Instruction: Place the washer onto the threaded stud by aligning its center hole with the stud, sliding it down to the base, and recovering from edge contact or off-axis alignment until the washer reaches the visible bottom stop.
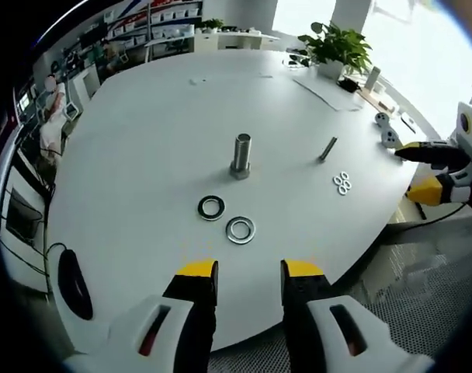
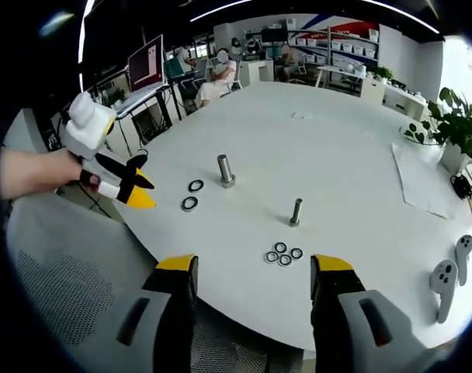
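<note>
The left gripper [image 1: 249,270] is hovering with its yellow-tipped jaws parted and nothing between them; in the right gripper view it [image 2: 143,192] is reaching in from the left, gripped by the person's hand [image 2: 36,172]. The right gripper [image 2: 254,268] is also hanging wide open and empty, its jaws entering the left gripper view [image 1: 421,169] from the right.

You get bright daylight from blown-out windows [image 1: 391,23]; the white table [image 2: 337,148] shows soft shadows, and fisheye edges bend and blur.

No legible text (monitor blurred)
</note>
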Demonstrator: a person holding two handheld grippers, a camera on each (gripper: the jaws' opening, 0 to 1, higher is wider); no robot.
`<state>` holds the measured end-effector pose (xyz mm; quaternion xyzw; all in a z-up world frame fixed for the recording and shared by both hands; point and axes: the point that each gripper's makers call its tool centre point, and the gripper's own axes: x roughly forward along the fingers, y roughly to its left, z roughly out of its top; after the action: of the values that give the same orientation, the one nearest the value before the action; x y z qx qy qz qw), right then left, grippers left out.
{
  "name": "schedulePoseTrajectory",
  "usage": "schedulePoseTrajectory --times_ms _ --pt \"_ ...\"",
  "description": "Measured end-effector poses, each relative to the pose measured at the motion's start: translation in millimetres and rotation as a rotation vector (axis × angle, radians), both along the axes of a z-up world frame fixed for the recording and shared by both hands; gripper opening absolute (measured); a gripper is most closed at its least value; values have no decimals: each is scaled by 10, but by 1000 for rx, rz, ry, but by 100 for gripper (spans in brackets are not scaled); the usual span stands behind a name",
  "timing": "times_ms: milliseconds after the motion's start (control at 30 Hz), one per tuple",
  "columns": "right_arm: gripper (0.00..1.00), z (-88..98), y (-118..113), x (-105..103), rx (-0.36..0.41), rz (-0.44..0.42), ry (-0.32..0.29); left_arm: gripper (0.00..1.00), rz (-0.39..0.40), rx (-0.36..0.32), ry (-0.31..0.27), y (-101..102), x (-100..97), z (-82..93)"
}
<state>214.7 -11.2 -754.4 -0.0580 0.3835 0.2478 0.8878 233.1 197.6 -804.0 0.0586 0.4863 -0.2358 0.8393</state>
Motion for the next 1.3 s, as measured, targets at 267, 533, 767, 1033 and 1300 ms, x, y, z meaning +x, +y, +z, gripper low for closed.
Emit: schedulePoseTrajectory --times_ms 267,533,767,1033,1300 --pt "61 22 10 12 10 1 -8 31 -35 29 23 -43 84 -9" --pt "62 15 -5 13 21 -8 3 31 -58 59 37 -41 186 -59" --pt "62 16 -14 10 26 -16 5 31 -76 81 52 -39 272 -96" --pt "62 15 -3 5 19 -7 1 32 -92 110 82 13 294 -145" --pt "62 4 -23 7 8 -6 -1 33 -97 129 107 66 363 -166"
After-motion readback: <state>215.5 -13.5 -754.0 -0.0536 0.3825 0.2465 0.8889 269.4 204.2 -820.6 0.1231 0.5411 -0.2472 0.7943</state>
